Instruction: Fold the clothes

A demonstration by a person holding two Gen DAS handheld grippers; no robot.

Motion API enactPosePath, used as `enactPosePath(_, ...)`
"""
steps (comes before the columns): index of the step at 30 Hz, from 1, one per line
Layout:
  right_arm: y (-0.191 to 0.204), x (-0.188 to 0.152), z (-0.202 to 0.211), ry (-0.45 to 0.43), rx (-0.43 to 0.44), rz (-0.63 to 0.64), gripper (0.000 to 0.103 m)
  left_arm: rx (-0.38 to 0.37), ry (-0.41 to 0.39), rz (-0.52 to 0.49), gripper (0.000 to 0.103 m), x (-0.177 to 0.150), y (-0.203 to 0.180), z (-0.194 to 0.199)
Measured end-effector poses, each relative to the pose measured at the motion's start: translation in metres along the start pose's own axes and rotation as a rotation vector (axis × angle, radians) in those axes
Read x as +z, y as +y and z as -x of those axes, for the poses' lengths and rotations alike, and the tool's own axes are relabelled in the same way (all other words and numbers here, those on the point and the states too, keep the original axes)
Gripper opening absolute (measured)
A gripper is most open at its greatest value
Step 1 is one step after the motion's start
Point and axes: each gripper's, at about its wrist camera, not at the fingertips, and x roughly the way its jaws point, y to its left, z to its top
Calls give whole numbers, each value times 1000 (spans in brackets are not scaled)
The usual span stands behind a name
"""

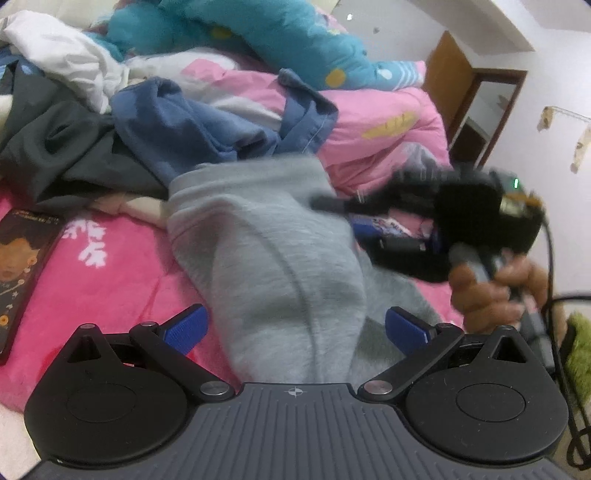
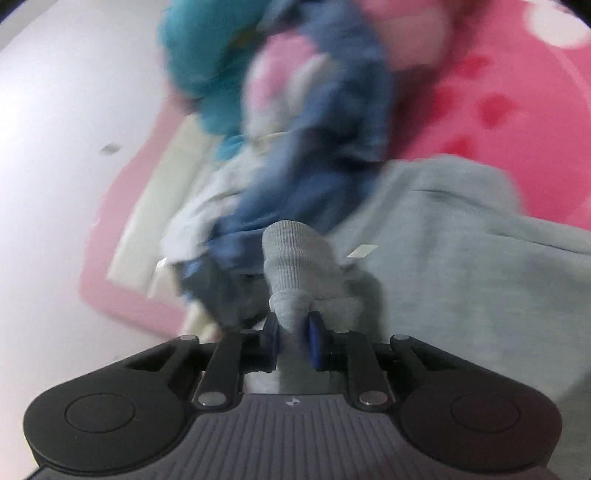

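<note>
**Holding the Grey Top on a Messy Bed**

Pinching a ribbed cuff of the grey top (image 2: 461, 266), the right gripper (image 2: 293, 334) has its blue pads nearly closed on the cloth. The left gripper (image 1: 295, 328) is wide open, and the grey top (image 1: 266, 251) runs between its pads without being squeezed. A hand (image 1: 495, 284) holds the right gripper (image 1: 436, 218) at 3 o'clock in the left view. The top lies on the pink bed cover (image 1: 110, 277). Crowding it at 12 o'clock is a blue garment (image 1: 192, 129), with dark clothes (image 1: 62, 147) at 10 o'clock. A white cloth (image 1: 62, 55) and a teal blanket (image 1: 280, 33) pile up behind. A book (image 1: 18, 266) lies at 9 o'clock. The right view is blurry.
</note>
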Motion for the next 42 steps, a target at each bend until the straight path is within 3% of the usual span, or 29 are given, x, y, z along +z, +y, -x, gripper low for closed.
enactPosePath(5,63,-13,-46,202,105,180,21,18,-12,41,103,-1,11,0)
enactPosePath(7,78,-25,-69,324,86,225,38,36,2,74,103,-2,20,-1)
enactPosePath(8,83,-30,-76,359,70,249,52,42,7,90,103,-2,24,-2)
enactPosePath(9,87,-34,-78,369,62,271,57,46,10,106,103,-2,27,-2)
enactPosePath(13,74,-16,-45,250,-6,286,59,61,8,153,103,-2,39,-3)
enactPosePath(17,47,16,1,85,-104,261,74,68,-18,221,103,3,52,-1)
enactPosePath(20,27,40,35,-39,-177,241,79,93,-48,294,102,6,65,1)
enactPosePath(21,14,49,42,-66,-241,227,79,101,-56,313,99,7,69,2)
enactPosePath(23,-20,64,43,-69,-369,166,81,112,-56,335,94,8,73,1)
enactPosePath(26,-70,76,27,10,-438,39,81,130,-43,357,78,8,77,-1)
enactPosePath(30,-85,79,-1,106,-380,24,85,156,-18,372,70,7,81,-5)
enactPosePath(33,-75,76,-17,211,-290,40,72,173,-5,376,60,5,82,-8)
enactPosePath(35,-64,63,-28,270,-334,115,62,190,7,374,55,5,82,-9)
enactPosePath(37,-43,49,-35,274,-421,266,49,201,16,373,45,5,82,-9)
enactPosePath(38,-34,45,-34,261,-460,320,27,204,20,372,40,5,82,-9)
enactPosePath(39,-26,43,-32,244,-493,354,14,209,25,370,33,5,82,-9)
enactPosePath(42,5,37,-22,150,-620,512,11,219,35,367,23,3,78,-9)
